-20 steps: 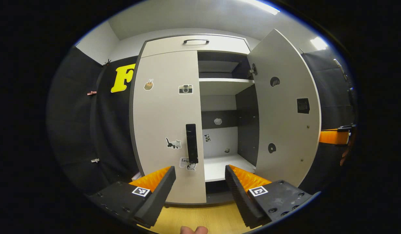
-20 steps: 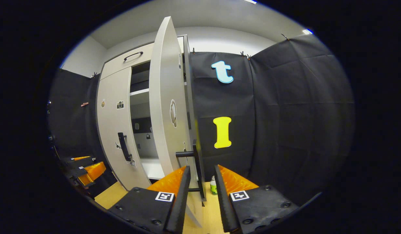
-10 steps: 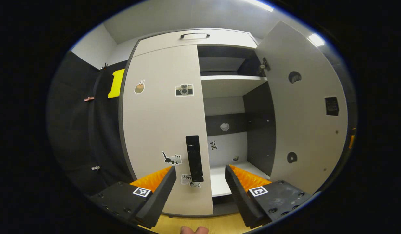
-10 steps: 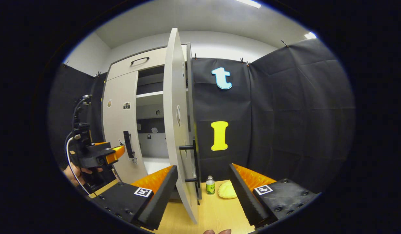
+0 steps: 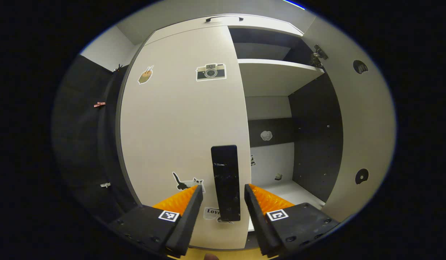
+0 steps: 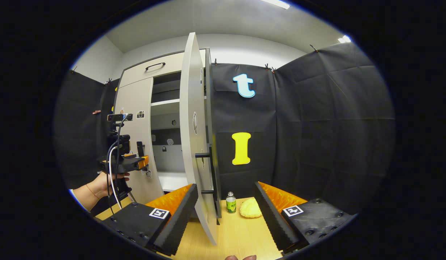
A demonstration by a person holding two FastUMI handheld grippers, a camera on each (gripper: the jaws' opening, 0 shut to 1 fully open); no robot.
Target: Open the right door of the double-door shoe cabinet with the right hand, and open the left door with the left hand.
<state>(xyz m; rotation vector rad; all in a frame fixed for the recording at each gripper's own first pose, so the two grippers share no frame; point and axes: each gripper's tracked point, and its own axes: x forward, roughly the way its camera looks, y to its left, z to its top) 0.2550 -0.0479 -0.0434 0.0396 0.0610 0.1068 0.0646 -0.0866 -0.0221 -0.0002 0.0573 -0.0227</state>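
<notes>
The pale shoe cabinet's left door (image 5: 179,119) is closed, with stickers on it and a black vertical handle (image 5: 226,180). My left gripper (image 5: 223,187) is open, one finger on each side of that handle, with small gaps showing. The right door (image 5: 356,126) stands swung wide open. In the right gripper view that door (image 6: 192,137) is edge-on, its black handle (image 6: 210,173) free. My right gripper (image 6: 226,186) is open, back from the handle and holding nothing. The left gripper (image 6: 136,162) and the hand (image 6: 100,184) holding it are seen at the left door.
Inside the cabinet are a white shelf (image 5: 277,74) and a lower white board (image 5: 291,189). A top drawer with a handle (image 5: 224,18) sits above. A small green bottle (image 6: 230,203) and a yellow object (image 6: 250,208) lie on the wooden floor (image 6: 237,234) by the open door.
My right gripper let go of the right door's handle, opened wide and drew back. My left gripper moved up to the left door, its fingers narrowing around the handle.
</notes>
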